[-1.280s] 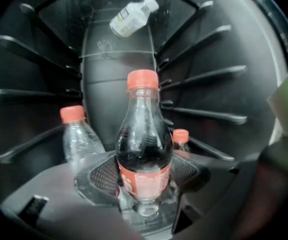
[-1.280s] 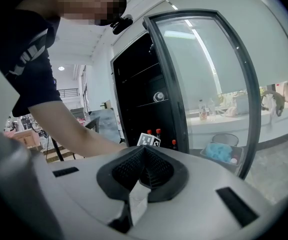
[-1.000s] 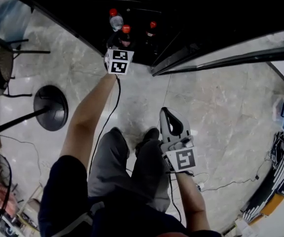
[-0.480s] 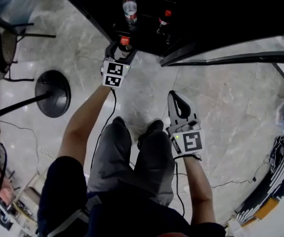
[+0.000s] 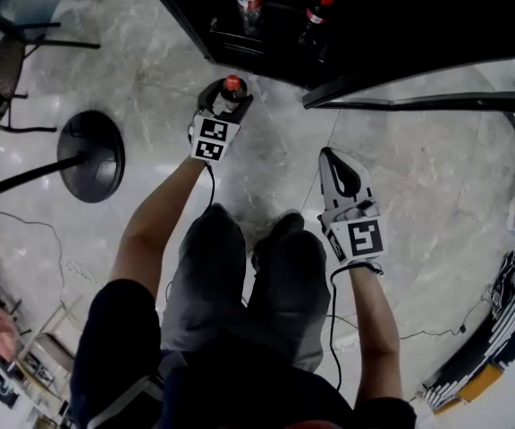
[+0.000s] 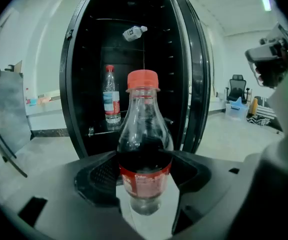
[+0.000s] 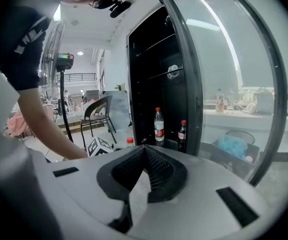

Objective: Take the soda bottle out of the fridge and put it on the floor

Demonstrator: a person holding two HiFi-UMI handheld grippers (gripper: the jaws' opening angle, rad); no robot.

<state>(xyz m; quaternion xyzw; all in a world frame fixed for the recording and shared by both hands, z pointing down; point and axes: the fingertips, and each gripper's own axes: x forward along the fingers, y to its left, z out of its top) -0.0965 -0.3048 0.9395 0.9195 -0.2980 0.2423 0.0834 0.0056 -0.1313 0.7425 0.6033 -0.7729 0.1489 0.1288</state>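
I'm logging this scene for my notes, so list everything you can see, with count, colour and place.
soda bottle: one, dark with red cap, outside the fridge in the left gripper
other soda bottle: one, dark with red cap, standing inside the fridge
water bottle: one, clear with red cap, standing beside it
small bottle: one, clear, lying on an upper shelf
fridge: one, black, door open
fan base: one, black, on the floor at left
chair: one, dark, far left
floor: grey marble
left gripper: fingers shut on the soda bottle
right gripper: fingers together, empty
legs: two, grey trousers, bottom centre
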